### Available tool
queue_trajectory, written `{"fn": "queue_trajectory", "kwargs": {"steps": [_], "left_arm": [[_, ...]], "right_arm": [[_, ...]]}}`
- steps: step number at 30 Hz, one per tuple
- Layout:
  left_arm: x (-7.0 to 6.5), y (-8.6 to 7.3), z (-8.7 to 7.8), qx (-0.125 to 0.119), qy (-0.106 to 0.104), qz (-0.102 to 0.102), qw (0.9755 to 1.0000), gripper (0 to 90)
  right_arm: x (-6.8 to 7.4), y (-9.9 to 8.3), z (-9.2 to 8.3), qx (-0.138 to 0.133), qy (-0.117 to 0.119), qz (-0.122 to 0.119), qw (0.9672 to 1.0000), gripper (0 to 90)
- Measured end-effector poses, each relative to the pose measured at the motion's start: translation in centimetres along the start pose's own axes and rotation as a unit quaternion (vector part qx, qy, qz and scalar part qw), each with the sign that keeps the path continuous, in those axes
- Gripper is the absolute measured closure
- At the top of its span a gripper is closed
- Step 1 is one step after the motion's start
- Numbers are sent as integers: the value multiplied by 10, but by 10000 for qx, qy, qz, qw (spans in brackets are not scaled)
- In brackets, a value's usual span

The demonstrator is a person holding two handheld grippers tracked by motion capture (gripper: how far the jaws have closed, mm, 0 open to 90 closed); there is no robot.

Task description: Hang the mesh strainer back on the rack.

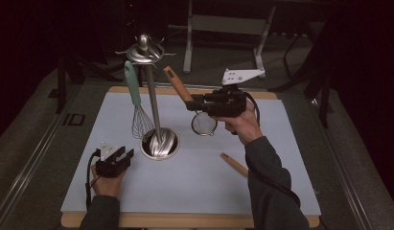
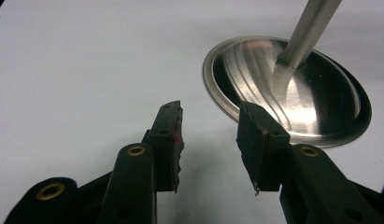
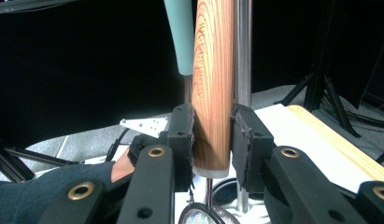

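Note:
A steel utensil stand (image 1: 159,143) rises from its round base on the mat to a ring of hooks (image 1: 145,50). A whisk with a teal handle (image 1: 132,84) hangs from it. My right gripper (image 1: 193,103) is shut on the wooden handle (image 1: 178,84) of a small mesh strainer (image 1: 204,124), held in the air just right of the pole. In the right gripper view the pads (image 3: 182,135) press both sides of that handle (image 3: 213,70). My left gripper (image 1: 125,152) rests on the mat left of the base, open with nothing between its fingers (image 2: 168,135).
A wooden-handled utensil (image 1: 234,164) lies on the pale mat (image 1: 194,191) in front of the right forearm. The mat covers a wooden board (image 1: 185,220). A metal frame (image 1: 228,28) and dark stands are behind the table.

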State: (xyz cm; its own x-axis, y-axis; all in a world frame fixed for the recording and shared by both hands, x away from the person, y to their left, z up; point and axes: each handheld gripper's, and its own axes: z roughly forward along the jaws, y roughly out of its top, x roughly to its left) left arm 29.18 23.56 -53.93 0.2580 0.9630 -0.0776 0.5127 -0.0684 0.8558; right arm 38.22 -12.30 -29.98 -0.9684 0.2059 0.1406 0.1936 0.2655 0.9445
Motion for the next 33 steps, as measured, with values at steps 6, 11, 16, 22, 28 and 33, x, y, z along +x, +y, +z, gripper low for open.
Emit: {"fn": "queue_trajectory", "kwargs": {"steps": [6, 11, 16, 22, 28, 33], "left_arm": [[0, 0, 0, -3, 0, 2, 10000, 605], [0, 0, 0, -1, 1, 2, 10000, 605], [0, 0, 0, -11, 3, -2, 10000, 605], [0, 0, 0, -1, 1, 3, 10000, 605], [0, 0, 0, 2, -2, 1, 10000, 604], [0, 0, 0, 3, -3, 2, 10000, 604]], "right_arm": [[3, 3, 2, -93, 99, -53, 9999, 708], [5, 7, 2, -232, 215, -47, 9995, 708], [9, 12, 1, -327, 293, -92, 9990, 708], [13, 16, 5, -341, 390, -139, 9986, 707], [13, 19, 13, -264, 389, -115, 9988, 707], [9, 20, 19, -225, 327, -18, 9992, 707]]}}
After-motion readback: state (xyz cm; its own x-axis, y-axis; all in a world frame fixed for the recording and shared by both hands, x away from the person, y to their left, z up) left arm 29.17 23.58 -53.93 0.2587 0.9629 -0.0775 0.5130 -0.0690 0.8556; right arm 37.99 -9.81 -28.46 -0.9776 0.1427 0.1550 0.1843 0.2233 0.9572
